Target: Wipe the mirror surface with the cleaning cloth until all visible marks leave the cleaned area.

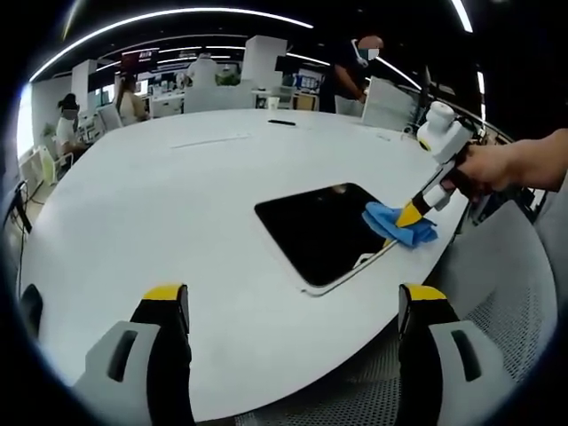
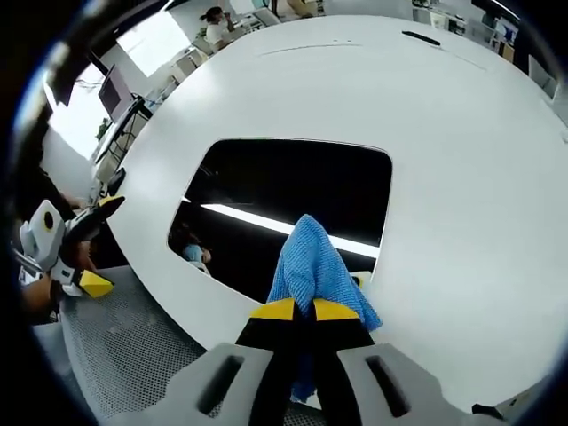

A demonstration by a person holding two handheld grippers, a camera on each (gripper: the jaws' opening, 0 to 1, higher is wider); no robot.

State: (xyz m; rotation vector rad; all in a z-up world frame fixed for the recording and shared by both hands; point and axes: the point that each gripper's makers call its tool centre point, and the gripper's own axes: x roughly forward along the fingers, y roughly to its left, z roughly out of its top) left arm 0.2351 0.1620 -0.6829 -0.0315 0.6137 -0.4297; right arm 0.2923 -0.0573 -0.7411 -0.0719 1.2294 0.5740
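Blue, soft microfibre cleaning cloth [image 2: 311,262] lies on the near edge of the dark, flat, rectangular mirror [image 2: 284,200] on the white round table [image 2: 461,151] — pinched between the closed jaws of the right gripper [image 2: 295,311]. It looks light and limp, so a bunched fold is the best hold; the glass is probably fragile. The left gripper [image 1: 293,306] hangs open, holding nothing.
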